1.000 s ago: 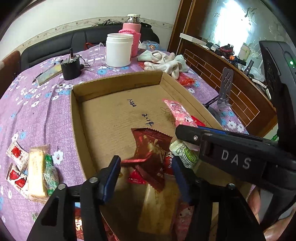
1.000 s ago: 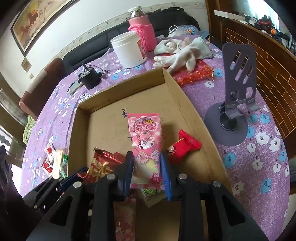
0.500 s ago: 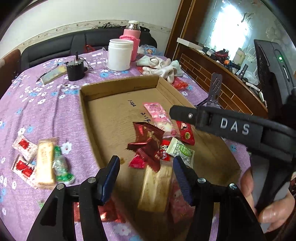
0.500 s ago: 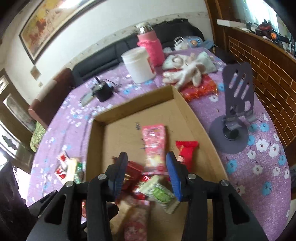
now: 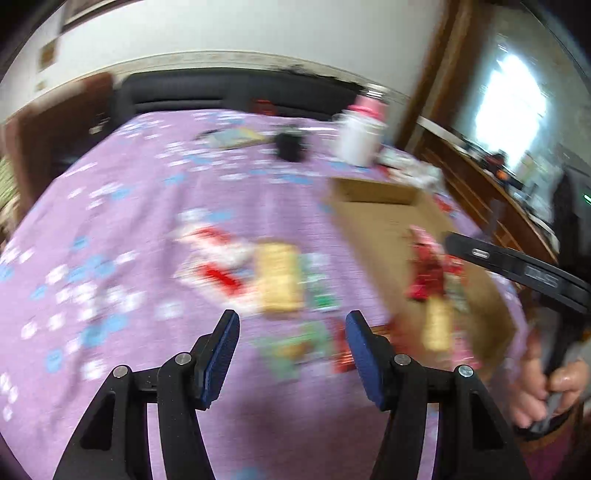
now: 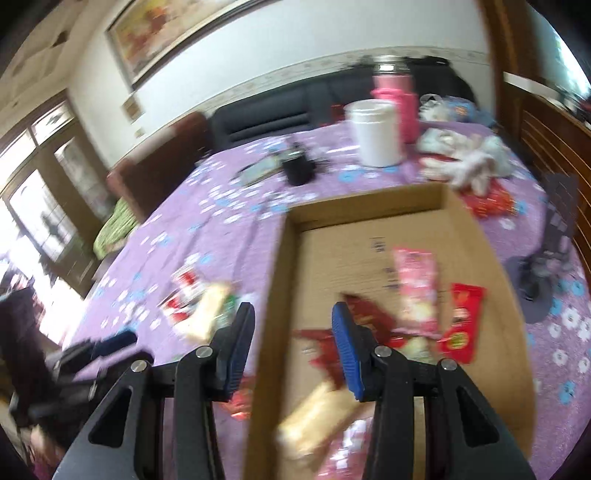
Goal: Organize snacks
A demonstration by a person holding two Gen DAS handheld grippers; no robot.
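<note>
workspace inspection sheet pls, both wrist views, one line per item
surface: purple floral tablecloth, round table
job's things: cardboard tray holds pink packet, red packet, beige bar; loose snack pile lies on the cloth outside the tray
clutter: white jar, pink bottle, white gloves, black cup, grey stand
grippers: left gripper jaws opening, nothing between; right gripper open, empty, over the tray's wall
cables: nothing seen clearly
surroundings: black sofa, framed picture, window

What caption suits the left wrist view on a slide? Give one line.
Blurred view: the empty left gripper, jaws opening, points at loose snack packets on the purple floral tablecloth beside the cardboard tray.
</note>
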